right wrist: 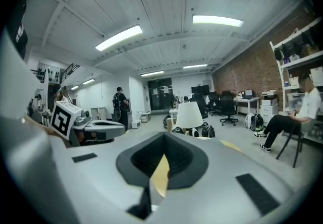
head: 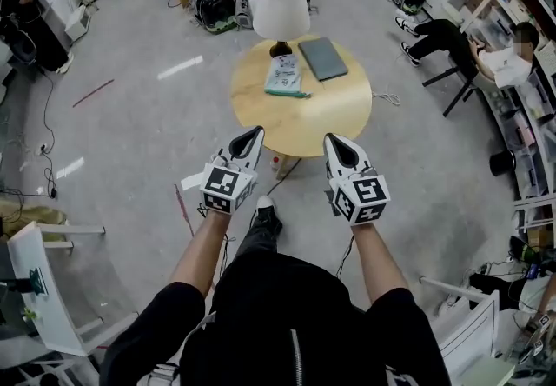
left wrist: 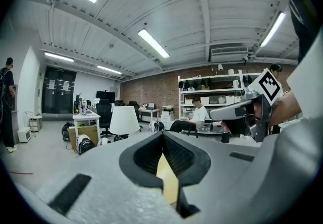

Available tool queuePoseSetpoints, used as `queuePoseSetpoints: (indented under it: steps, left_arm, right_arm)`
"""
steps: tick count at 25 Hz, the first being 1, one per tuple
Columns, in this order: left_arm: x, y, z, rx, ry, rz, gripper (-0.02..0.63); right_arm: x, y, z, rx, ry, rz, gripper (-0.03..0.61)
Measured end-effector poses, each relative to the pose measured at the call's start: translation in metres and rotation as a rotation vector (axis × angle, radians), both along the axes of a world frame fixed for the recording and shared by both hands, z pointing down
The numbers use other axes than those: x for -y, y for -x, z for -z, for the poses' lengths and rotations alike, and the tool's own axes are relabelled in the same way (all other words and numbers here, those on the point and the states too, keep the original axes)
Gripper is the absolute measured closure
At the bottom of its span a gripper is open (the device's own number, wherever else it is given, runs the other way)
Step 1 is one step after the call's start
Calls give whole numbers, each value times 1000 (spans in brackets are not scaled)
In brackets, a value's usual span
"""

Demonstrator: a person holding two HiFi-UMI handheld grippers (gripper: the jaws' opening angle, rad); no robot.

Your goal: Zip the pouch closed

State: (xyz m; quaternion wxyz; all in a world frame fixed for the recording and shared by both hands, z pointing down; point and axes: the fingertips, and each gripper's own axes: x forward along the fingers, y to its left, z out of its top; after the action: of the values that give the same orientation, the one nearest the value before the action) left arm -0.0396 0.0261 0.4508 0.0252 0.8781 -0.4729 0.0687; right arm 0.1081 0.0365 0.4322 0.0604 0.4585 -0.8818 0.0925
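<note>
A pale teal pouch (head: 284, 76) lies flat on the round wooden table (head: 334, 119), toward its far side. Both grippers are held in the air short of the table's near edge, side by side and pointing at it. My left gripper (head: 255, 130) has its jaws together with nothing between them, and so does my right gripper (head: 331, 139). In the left gripper view the closed jaw tips (left wrist: 162, 135) fill the foreground, with the right gripper (left wrist: 237, 112) off to the side. The right gripper view shows its own closed tips (right wrist: 164, 134). The pouch is hidden in both gripper views.
A white-shaded lamp (head: 280, 6) and a grey notebook (head: 322, 58) stand on the table beyond the pouch. Bags and helmets (head: 213, 3) lie on the floor behind it. A person sits at the right by shelves (head: 486, 54). A white desk (head: 39, 289) is at lower left.
</note>
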Motion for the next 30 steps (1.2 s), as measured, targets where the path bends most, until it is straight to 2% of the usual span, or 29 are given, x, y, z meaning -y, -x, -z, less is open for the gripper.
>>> queuePoseSetpoints:
  steps: [5,10,16,23,30]
  left_arm:
    - [79,14,2,-2,13,-45,607]
    - [134,19,-4,19,17,-98,607]
    - [163,22,-17,12,30,-129,607]
    - [191,17,-36,10,60,-115,607]
    - [236,9,-50,23,88,-90,607]
  right_arm:
    - [74,27,0,-11,7,-17,575]
    - [123,37,-7,-11,9,-50,575]
    - [154,36,-25,-56,21,-67,574]
    - [181,27,-49,-71,53,-53,574]
    - [237,16,-70,-105,70,-8,574]
